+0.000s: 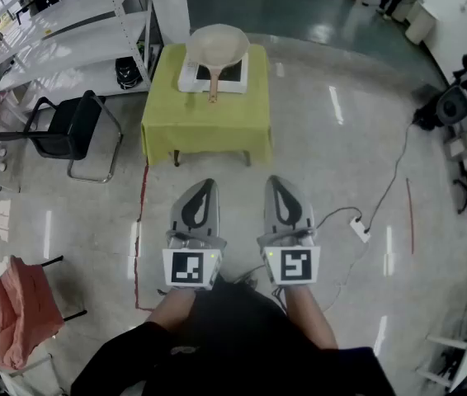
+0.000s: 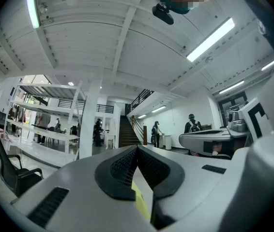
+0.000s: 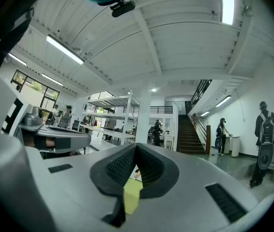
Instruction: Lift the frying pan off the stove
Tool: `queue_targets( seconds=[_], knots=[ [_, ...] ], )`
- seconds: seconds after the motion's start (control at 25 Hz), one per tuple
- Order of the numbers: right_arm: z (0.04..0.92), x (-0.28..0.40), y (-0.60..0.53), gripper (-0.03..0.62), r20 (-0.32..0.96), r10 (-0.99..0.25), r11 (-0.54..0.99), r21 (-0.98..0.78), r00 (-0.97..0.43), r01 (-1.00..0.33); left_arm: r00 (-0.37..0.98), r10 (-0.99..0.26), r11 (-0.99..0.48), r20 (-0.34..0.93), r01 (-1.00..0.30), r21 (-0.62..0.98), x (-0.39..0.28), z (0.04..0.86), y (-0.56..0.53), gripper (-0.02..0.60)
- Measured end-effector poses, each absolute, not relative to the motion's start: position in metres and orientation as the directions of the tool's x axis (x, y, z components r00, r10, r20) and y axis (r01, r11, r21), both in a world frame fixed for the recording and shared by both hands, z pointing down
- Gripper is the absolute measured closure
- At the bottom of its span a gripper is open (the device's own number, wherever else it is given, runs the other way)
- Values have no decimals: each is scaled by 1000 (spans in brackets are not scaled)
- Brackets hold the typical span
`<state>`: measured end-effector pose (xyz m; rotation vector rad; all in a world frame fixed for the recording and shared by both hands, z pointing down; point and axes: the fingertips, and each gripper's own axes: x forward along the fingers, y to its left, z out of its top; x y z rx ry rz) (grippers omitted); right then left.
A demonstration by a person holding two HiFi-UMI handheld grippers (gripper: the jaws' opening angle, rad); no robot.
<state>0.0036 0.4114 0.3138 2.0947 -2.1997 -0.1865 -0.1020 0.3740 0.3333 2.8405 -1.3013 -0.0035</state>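
Left gripper (image 1: 207, 186) pressed shut, empty; well ahead the frying pan (image 1: 216, 45) sits on the stove (image 1: 190, 80), handle (image 1: 214, 89) pointing this way; right gripper (image 1: 274, 181) shut and empty too. Best play: step in, spread one pair of jaws, clamp the handle squarely, lift level.

Open laboratory hall: glossy floor (image 1: 316, 130) around a cloth-draped worktop (image 1: 205, 126); white metal shelving (image 1: 77, 23) and a black chair (image 1: 73, 130) to its left, a trailing cable (image 1: 382, 196) and equipment (image 1: 464, 97) to its right; beyond it, a staircase (image 2: 127, 132) under ceiling strip lights (image 2: 209, 40)
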Motion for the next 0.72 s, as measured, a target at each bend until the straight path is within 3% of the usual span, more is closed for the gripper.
queue_targets(
  seconds=[0.28,0.48,0.72],
  knots=[
    [326,-13,406,579,-6,-997,78,116,-79,-990,661,-750,-660,22,-750,49,-116,346,367,538],
    [366,-34,397,579,109,-987,129,65,-122,-989,681,-727,-670,89,-732,123,-137,376,352,537],
    [399,-81,346,579,129,-957,221,-248,-258,-943,702,-698,-686,142,-712,146,-176,404,320,537]
  ],
)
